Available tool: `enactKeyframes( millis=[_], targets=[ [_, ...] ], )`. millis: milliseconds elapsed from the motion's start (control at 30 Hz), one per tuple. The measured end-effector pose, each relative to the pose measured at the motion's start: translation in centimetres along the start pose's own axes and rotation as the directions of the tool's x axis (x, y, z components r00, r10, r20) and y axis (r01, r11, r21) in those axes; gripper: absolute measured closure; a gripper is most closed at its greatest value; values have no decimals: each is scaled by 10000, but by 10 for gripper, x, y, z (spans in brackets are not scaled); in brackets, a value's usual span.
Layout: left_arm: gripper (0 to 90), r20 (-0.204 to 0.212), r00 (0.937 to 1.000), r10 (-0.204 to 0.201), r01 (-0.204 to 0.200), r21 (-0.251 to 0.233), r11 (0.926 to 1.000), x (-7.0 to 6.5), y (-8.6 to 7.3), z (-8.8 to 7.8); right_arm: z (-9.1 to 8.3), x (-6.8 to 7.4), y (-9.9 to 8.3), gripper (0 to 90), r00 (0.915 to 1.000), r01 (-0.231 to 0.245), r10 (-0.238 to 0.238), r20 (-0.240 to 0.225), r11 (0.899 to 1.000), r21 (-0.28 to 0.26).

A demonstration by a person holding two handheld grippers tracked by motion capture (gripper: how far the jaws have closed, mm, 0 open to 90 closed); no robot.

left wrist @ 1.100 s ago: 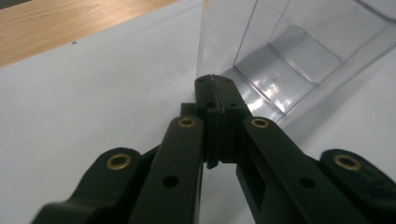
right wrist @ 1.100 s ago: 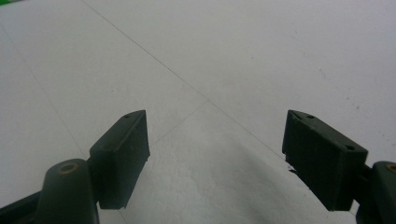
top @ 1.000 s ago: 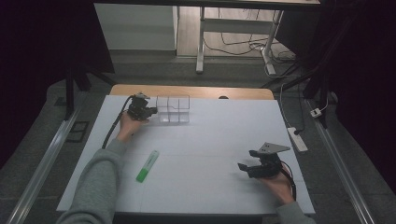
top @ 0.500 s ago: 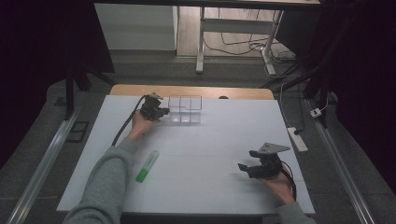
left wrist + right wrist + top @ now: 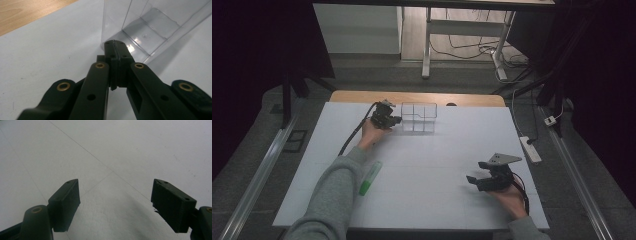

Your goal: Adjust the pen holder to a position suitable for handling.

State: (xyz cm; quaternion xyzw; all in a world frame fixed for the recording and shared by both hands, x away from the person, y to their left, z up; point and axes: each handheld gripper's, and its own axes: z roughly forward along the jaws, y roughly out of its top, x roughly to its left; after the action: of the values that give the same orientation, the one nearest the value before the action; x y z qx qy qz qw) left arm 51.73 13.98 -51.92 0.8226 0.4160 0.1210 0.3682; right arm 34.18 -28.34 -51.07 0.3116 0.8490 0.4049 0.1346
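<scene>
A clear plastic box with compartments (image 5: pixel 419 118) stands near the back of the white board (image 5: pixel 437 150). My left gripper (image 5: pixel 395 120) is shut with nothing between its jaws, and its tip sits against the box's left side. In the left gripper view the closed jaw tips (image 5: pixel 113 44) meet the near corner of the clear box (image 5: pixel 150 32). A green marker (image 5: pixel 371 177) lies on the board beside the left sleeve. My right gripper (image 5: pixel 473 180) rests at the front right, open and holding nothing. In its own view the right gripper (image 5: pixel 115 202) has bare white board between its jaws.
A strip of wooden tabletop (image 5: pixel 362 96) shows behind the board. A white power strip (image 5: pixel 530 149) lies on the floor to the right. Metal rails (image 5: pixel 257 175) run along both sides of the table. A desk frame with cables (image 5: pixel 462 30) stands farther back.
My left gripper has slid to the right along the back of the board, and the clear box has shifted right with it. The right gripper and the marker have stayed where they were.
</scene>
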Motion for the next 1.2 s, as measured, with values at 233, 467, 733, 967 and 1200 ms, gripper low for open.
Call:
enactKeyframes(
  millis=[233,467,733,967,1200],
  targets=[
    [885,191,9998,71,-72,62,10000,1,-1,-3,0,0,0,227,10000,-11,11,7,10000,4],
    [886,-295,9992,275,-284,-290,9992,-1,-9,-27,-2,0,0,226,10000,8,-8,63,10000,-48],
    [818,-271,9996,74,-89,-547,9985,-4,-31,-66,-3,0,0,226,10000,25,-24,74,9999,-101],
    [586,-331,9992,226,-261,-1086,9937,-20,-47,-100,-4,0,0,227,10000,22,-21,55,9999,-158],
    [470,-96,9995,311,-315,-536,9981,-32,-59,-116,-4,-1,0,227,9999,53,-52,97,9998,-178]
  ],
)
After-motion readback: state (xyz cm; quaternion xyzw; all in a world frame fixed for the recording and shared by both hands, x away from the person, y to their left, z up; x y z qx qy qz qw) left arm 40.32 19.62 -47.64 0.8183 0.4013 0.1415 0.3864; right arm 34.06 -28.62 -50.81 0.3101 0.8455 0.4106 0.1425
